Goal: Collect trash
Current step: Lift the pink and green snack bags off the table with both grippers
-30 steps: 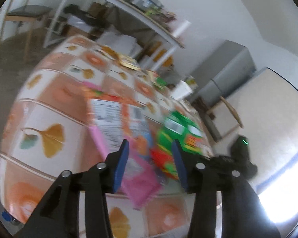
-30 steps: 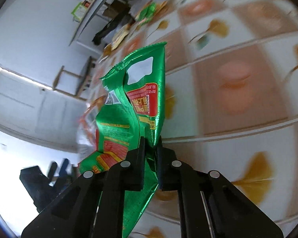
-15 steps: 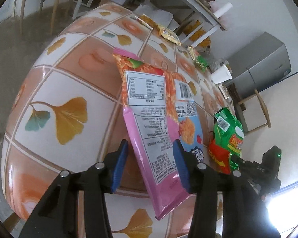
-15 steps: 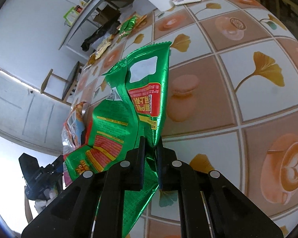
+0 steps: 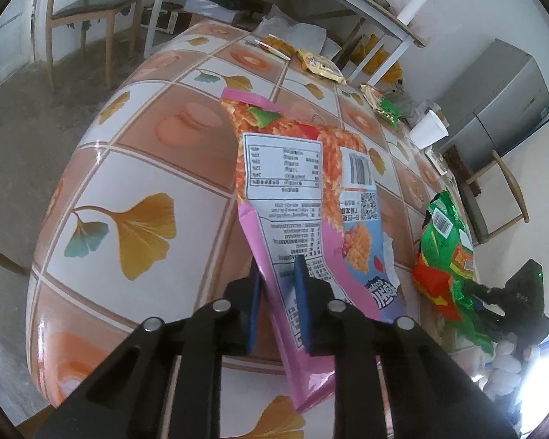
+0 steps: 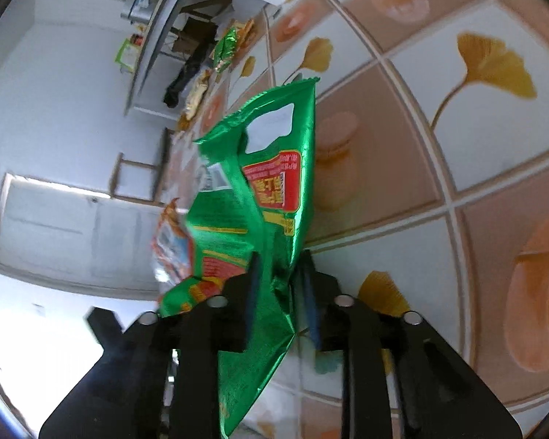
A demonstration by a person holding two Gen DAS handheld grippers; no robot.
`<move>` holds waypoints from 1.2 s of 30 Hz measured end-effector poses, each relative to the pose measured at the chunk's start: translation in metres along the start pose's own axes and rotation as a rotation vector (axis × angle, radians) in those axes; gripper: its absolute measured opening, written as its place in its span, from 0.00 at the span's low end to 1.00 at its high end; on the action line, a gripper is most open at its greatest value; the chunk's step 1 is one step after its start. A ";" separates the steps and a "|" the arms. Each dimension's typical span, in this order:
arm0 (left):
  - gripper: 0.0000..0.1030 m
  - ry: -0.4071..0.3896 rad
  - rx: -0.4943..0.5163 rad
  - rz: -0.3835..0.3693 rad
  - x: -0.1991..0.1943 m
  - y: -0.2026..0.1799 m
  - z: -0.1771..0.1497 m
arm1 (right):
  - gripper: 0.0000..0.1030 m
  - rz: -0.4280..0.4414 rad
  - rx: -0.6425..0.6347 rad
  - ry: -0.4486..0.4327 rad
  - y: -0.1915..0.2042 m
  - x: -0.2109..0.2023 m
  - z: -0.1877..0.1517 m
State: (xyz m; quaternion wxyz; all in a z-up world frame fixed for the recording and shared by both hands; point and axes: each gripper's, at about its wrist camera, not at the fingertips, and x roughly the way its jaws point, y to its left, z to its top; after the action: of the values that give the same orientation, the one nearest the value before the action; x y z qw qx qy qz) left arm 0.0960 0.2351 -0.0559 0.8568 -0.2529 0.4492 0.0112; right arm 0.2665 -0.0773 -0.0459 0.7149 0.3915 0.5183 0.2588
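Note:
A pink snack bag lies label side up on the tiled table. My left gripper points down at its near end; its jaws are closing, and the blue pads pinch the bag's left edge. To the right, at the table's edge, a crumpled green snack bag hangs from the other gripper. In the right wrist view this green bag stands between the fingers of my right gripper. Those jaws are opening, and the foil sits loose with a gap to the right pad. The pink bag shows behind it.
More wrappers lie at the table's far end: yellow ones and a small green one. A white paper cup stands beyond them. A wooden chair, a cluttered shelf and a grey cabinet surround the table.
My left gripper came down over the pink bag and its jaws narrowed onto the bag's edge. My right gripper's jaws parted from the green bag, and its view rolled and swung.

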 end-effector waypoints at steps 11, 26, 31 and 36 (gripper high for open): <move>0.12 -0.026 0.014 0.005 0.000 0.000 -0.002 | 0.23 0.084 0.085 0.081 -0.002 0.014 0.000; 0.07 -0.052 -0.047 -0.068 -0.004 0.010 -0.002 | 0.07 0.175 0.144 0.027 -0.014 -0.002 -0.008; 0.04 -0.080 -0.074 -0.104 -0.013 0.012 0.001 | 0.07 0.199 0.126 0.009 -0.008 -0.014 -0.008; 0.03 -0.111 -0.087 -0.138 -0.026 0.012 0.005 | 0.07 0.211 0.103 -0.016 -0.002 -0.027 -0.013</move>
State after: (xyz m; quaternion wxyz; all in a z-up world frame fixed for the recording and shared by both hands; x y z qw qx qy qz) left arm 0.0814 0.2527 -0.0386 0.8673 -0.3193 0.3817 -0.0141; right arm 0.2451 -0.0957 -0.0345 0.6665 0.4823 0.4812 0.3026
